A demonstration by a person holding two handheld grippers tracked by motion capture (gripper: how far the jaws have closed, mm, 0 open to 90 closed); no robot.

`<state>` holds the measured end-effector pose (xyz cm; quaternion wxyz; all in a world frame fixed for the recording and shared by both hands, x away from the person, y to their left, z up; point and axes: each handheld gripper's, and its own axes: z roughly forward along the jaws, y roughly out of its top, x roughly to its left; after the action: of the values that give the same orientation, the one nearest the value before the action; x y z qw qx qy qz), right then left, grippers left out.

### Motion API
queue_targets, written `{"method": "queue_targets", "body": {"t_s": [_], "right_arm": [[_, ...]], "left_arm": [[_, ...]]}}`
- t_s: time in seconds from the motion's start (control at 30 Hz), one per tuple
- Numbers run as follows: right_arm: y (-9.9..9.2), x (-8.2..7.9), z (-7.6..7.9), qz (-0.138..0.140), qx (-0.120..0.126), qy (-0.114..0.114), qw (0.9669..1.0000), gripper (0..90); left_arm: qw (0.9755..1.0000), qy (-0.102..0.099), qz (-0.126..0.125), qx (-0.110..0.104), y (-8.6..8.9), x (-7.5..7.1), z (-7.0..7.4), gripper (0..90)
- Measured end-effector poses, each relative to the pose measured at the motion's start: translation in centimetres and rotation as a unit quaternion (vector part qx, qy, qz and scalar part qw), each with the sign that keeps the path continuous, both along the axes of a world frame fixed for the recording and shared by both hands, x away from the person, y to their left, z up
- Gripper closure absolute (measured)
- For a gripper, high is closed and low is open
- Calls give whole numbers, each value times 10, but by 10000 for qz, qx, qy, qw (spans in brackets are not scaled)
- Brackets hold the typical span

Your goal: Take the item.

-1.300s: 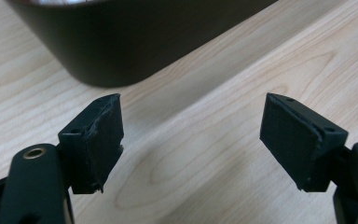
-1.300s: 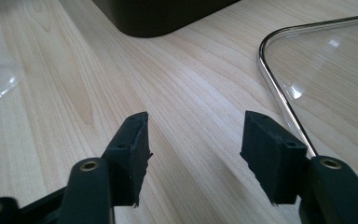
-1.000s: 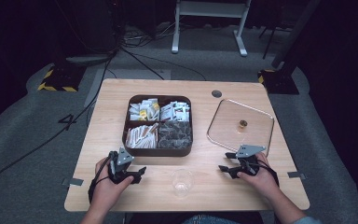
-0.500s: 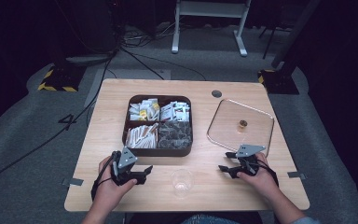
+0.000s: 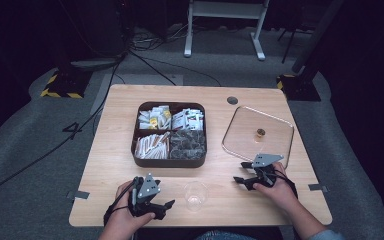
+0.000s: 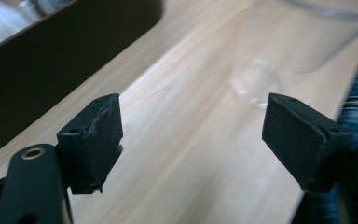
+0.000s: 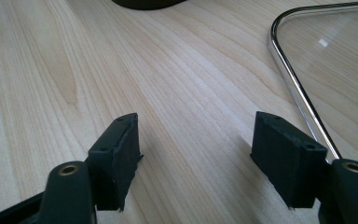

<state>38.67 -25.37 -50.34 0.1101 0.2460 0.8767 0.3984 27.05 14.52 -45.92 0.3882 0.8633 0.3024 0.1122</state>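
- While my left gripper (image 5: 167, 206) hangs over the near edge of the table (image 5: 110, 150), its tongs stand wide with nothing between them, pointing toward the clear plastic cup (image 5: 195, 195).
- From the left gripper view, I see that cup (image 6: 279, 51) ahead of the jaws and off toward the right one, blurred, standing on the wood, apart from both pads.
- My right gripper (image 5: 241, 180) sits on the right side of the table, its tongs also wide and bare, only wood grain between them in the right gripper view.
- Just beside the right gripper lies the clear lid (image 5: 258, 137) with its metal rim flat on the table; I see its rim (image 7: 298, 88) running close past the right jaw, though I cannot tell whether they touch.
- A small brass-coloured knob (image 5: 260, 132) sits at the middle of that lid.
- Behind the cup stands the dark four-part tray (image 5: 168, 162), filled with packets and sachets; from the left gripper view its dark wall (image 6: 51, 70) rises at the upper left.
- The cup stands between my two grippers, nearer the left, upright and near the front edge.
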Motion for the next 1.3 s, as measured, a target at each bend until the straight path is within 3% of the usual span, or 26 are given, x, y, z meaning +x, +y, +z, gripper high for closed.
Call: {"method": "queue_targets", "body": {"t_s": [0.2,0.33,0.37,0.43,0.67,0.77,0.97,1.1,1.17,1.3], "right_arm": [[0,0,0,7,0,-1,10000,323],[0,1,0,14,1,-9,10000,323],[0,1,0,13,-1,-6,10000,322],[0,1,0,11,-2,-6,10000,323],[0,1,0,12,-2,-10,10000,322],[0,0,0,21,-5,-11,10000,322],[0,0,0,22,-13,-13,10000,321],[4,1,0,-37,28,85,10000,286],[11,2,4,47,117,154,9998,366],[32,6,22,268,404,-40,9988,430]], "left_arm": [[9987,40,-479,187,-14,-2,-5,190],[9978,-52,-643,-165,-23,0,-7,192],[9967,-59,-741,-319,-29,1,-9,198],[9958,-86,-807,-433,-33,1,-9,203],[9933,-198,-894,-705,-37,2,-9,204],[9911,-240,-976,-877,-40,3,-9,204],[9906,-266,-1088,-786,-47,2,-12,203],[9909,-276,-1030,-818,-45,3,-12,204],[9912,-261,-1004,-817,-45,3,-13,205],[9913,-276,-1009,-804,-45,3,-13,205]]}}
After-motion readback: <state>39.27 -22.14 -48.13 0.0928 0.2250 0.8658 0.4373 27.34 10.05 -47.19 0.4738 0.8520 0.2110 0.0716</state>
